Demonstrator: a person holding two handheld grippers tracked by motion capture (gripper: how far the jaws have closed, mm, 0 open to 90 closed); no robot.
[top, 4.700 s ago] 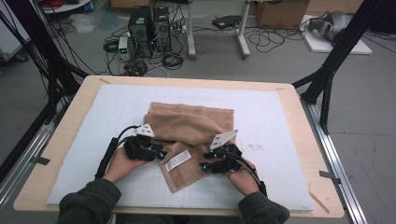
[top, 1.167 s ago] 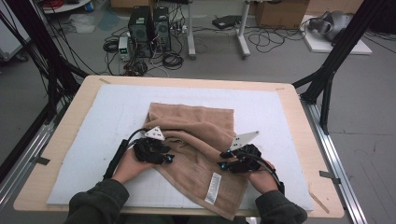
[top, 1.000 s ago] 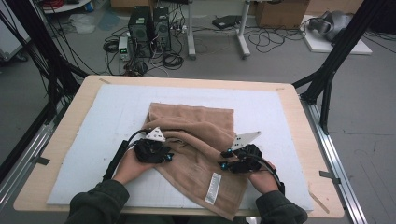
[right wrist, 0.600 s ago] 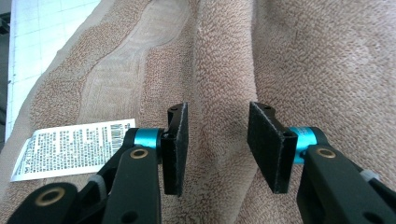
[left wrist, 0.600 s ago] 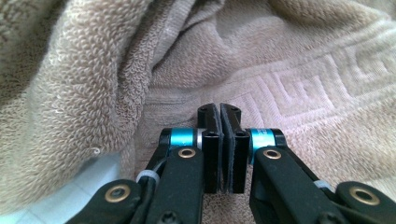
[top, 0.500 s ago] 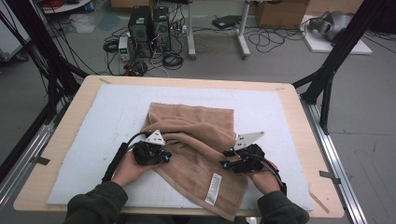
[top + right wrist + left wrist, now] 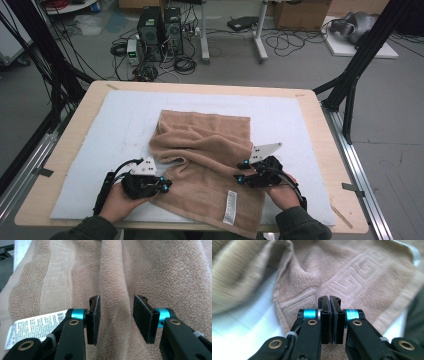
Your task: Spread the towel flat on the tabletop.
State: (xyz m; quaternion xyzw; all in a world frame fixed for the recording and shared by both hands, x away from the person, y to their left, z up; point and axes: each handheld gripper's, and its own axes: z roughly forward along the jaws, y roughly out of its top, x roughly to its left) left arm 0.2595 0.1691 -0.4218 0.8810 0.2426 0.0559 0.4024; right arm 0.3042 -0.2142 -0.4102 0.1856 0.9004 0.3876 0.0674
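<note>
Tan towel [image 7: 207,165] sits mid-mat on the white pad [image 7: 100,130], rumpled, near hem hanging over the table edge by the care label [image 7: 229,206]. Your left gripper [image 7: 329,301] is at the towel's left edge, jaws pressed together; I can't tell if any cloth is pinched between them. Your right gripper [image 7: 116,315] is spread wide over a raised ridge on the towel's right side, gripping nothing. Looks like mid-fold, re-gripping. Next move probably calls for closing the right on that ridge, then lifting both edges together so the towel doesn't bunch further.
</note>
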